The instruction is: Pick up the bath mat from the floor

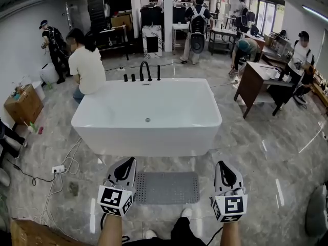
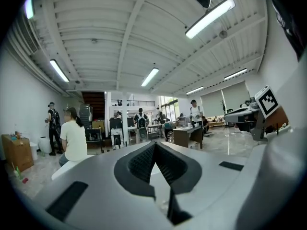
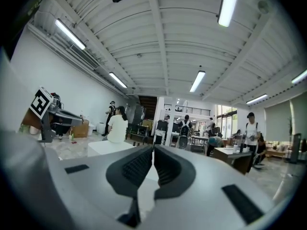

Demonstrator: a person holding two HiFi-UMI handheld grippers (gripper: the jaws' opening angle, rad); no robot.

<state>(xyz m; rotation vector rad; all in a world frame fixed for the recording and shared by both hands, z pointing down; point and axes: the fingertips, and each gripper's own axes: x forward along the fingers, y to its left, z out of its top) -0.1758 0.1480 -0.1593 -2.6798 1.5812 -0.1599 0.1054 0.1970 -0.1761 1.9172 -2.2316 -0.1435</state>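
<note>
Bath mat (image 1: 166,187): grey, flat on the floor (image 1: 256,152).

The mat was a grey rectangle with rounded corners, its top face covered in a fine, regular dotted texture. It lay fully spread and flat, with no visible fold or curl. Its long sides ran parallel to the front wall of the white bathtub (image 1: 148,137), near the tub but not touching it. In the head view the left gripper (image 1: 128,162) overlapped its left short end, while the right gripper (image 1: 222,165) stood just beside its right end. Neither gripper view showed the mat.
</note>
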